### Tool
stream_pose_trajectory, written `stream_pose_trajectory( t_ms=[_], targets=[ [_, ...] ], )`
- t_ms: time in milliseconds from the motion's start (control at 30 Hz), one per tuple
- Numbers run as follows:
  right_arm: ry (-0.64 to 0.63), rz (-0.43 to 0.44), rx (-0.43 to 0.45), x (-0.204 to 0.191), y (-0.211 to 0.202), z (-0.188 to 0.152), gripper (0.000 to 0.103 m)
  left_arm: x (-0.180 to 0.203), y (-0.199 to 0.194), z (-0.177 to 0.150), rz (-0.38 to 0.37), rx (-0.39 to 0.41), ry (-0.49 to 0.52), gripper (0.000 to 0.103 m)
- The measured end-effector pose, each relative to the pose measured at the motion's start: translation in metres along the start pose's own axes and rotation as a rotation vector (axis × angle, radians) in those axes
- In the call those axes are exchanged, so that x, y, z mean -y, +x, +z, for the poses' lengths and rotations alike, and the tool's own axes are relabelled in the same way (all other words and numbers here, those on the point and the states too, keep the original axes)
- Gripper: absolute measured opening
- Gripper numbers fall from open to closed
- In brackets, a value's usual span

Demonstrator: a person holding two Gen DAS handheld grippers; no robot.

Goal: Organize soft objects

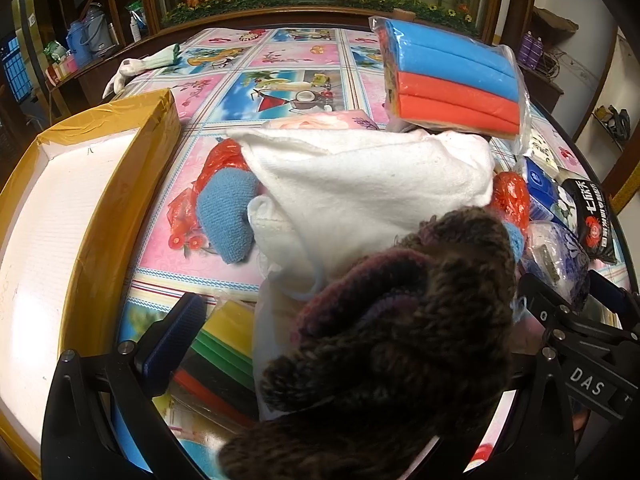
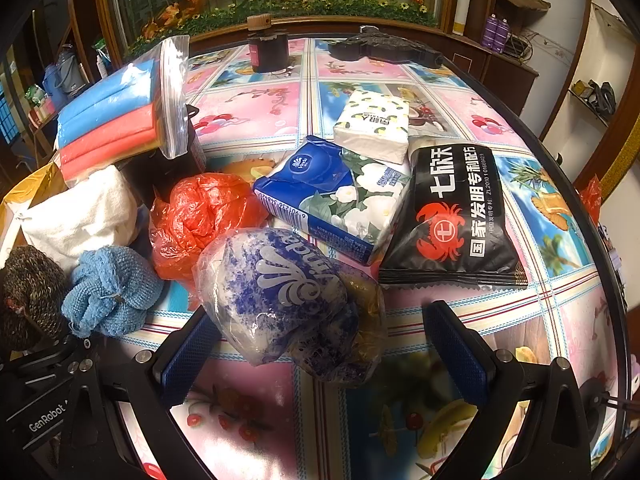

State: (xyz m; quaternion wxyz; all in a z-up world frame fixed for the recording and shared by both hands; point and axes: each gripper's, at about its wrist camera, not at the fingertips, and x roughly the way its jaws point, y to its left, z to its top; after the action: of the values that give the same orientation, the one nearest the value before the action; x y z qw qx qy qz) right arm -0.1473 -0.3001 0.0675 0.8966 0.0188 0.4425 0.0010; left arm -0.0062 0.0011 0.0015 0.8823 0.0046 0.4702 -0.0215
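Your left gripper (image 1: 384,320) stands with its fingers spread to full width, astride the dark knitted hat (image 1: 400,340); the pads sit apart from the wool, so nothing is held. Your right gripper (image 2: 332,356) is equally wide, and the blue-and-white wrapped bundle (image 2: 280,292) lies between its fingers, untouched by either pad.

The soft goods are heaped on the tabletop (image 2: 520,312): white towel (image 1: 360,184), blue cloth (image 1: 228,216), red plastic bag (image 2: 200,216), bagged foam sponges (image 1: 452,80), tissue packs (image 2: 336,196) and a black pouch (image 2: 456,216). The yellow-taped box (image 1: 80,184), seemingly the destination, stands just beside the heap on the left and is empty where visible.

Risks, as I judge them:
- The hat rests on the towel; closing low may pinch both and drag the heap.
- The bundle's wrapper looks slick and loose; a shallow grip may take film only and let the contents slip.
- The sponge bag leans on the heap; disturbing the towel could topple it.
- Both grippers work close together and may collide.
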Motion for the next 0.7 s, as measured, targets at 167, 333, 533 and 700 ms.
stream_pose_trajectory(
  t_ms=[167, 333, 533, 700],
  targets=[
    [-0.005, 0.009, 0.009, 0.0, -0.001, -0.003, 0.102, -0.009, -0.03, -0.007, -0.057, 0.049, -0.027, 0.099],
    [-0.005, 0.01, 0.014, -0.001, -0.003, -0.006, 0.102, -0.016, -0.09, -0.02, -0.04, 0.24, 0.009, 0.099],
    [-0.002, 0.005, 0.011, -0.001, -0.004, -0.005, 0.102, -0.03, -0.129, -0.033, -0.014, 0.346, 0.009, 0.099],
    [-0.003, 0.002, 0.009, -0.002, -0.003, -0.004, 0.102, -0.037, -0.141, -0.04, -0.026, 0.359, -0.032, 0.099]
  ],
)
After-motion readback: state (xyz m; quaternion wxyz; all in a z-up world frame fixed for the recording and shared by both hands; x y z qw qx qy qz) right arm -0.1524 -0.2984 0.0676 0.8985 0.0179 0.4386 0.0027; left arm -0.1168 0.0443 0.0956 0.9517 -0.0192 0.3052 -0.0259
